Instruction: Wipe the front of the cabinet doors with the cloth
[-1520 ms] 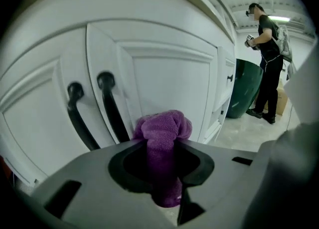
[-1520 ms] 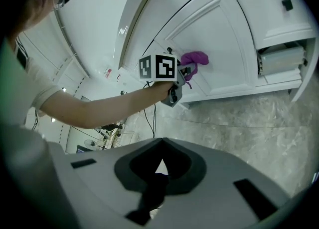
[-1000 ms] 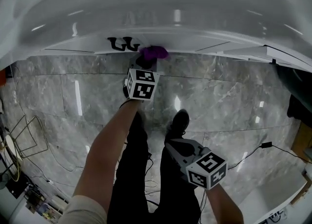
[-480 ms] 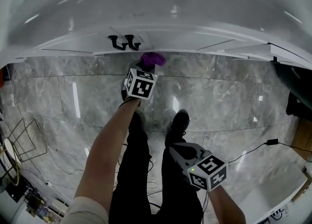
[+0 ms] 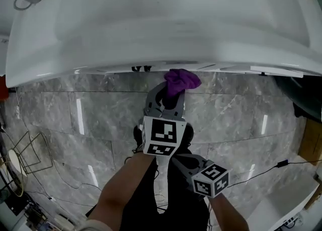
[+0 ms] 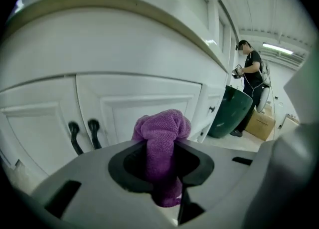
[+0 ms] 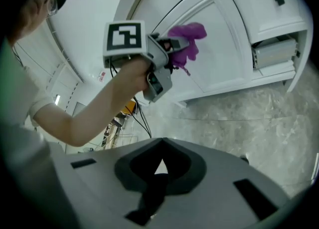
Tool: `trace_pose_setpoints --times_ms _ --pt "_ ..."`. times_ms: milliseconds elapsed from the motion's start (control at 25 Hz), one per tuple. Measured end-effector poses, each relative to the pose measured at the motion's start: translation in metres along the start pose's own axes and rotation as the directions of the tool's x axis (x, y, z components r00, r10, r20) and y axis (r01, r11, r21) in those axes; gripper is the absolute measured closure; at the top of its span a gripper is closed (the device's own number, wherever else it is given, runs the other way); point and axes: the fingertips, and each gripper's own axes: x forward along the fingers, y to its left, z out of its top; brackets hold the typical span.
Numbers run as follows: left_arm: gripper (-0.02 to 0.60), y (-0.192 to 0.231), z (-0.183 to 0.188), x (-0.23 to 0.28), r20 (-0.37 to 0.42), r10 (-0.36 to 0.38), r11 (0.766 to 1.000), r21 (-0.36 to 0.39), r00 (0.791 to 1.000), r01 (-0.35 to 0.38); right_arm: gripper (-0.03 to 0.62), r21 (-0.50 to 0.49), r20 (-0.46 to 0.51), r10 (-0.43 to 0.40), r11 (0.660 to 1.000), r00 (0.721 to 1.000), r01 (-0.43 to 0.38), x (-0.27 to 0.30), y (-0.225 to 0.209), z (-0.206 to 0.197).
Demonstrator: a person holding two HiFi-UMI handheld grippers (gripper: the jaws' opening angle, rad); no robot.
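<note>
While the left gripper reaches toward the far side of the scene, its jaws are clamped on a purple cloth, which bunches out past the fingertips in a rounded wad. In the left gripper view the cloth runs up through the gap of the left gripper and stands in front of the white cabinet doors, just right of the two black handles where the doors meet. From the right gripper view the cloth sits close against a panelled door, but I cannot tell whether it touches the surface. The doors lie under the overhanging white counter.

Nearer the person and lower, the right gripper hangs over the grey marble floor, well apart from the doors. Its jaws are drawn together with only a sliver of light between them and nothing held.

Far to the right in the left gripper view, a dark green bin stands beside the cabinets, with another person and a cardboard box beyond it.
</note>
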Motion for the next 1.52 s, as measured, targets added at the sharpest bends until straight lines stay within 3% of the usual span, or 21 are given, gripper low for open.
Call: trace_pose_setpoints --times_ms 80,200,560,880,1000,1320,1520 --pt "0.471 -0.001 0.032 -0.001 0.061 0.024 1.0 0.015 0.998 -0.025 0.585 0.0 0.007 -0.001 1.0 1.0 0.001 -0.001 0.002 0.002" --pt "0.471 -0.003 0.051 0.004 0.09 0.036 0.999 0.037 0.995 -0.039 0.585 0.006 0.017 0.004 1.0 1.0 -0.004 -0.002 0.003 0.004" --pt "0.469 0.0 0.049 0.031 0.091 0.029 0.995 0.089 0.995 -0.037 0.585 0.042 0.034 0.006 0.999 0.999 -0.007 -0.008 -0.018 0.002" --pt "0.469 0.009 -0.046 0.094 -0.088 0.025 0.995 0.094 0.996 -0.017 0.585 0.055 0.053 0.009 0.998 0.999 -0.012 -0.006 -0.046 0.006" --pt "0.469 0.014 -0.087 0.12 -0.155 0.033 0.991 0.136 0.987 -0.012 0.585 0.058 0.058 0.01 0.998 0.998 -0.013 -0.003 -0.058 0.004" --pt "0.469 0.02 -0.193 0.189 -0.33 0.056 0.975 0.222 0.942 0.02 0.585 0.076 0.065 -0.016 0.997 0.998 0.011 0.004 -0.101 -0.015" --pt "0.469 0.031 -0.24 0.213 -0.41 0.087 0.962 0.27 0.908 0.03 0.585 0.087 0.048 -0.032 0.996 0.998 0.028 0.007 -0.117 -0.031"
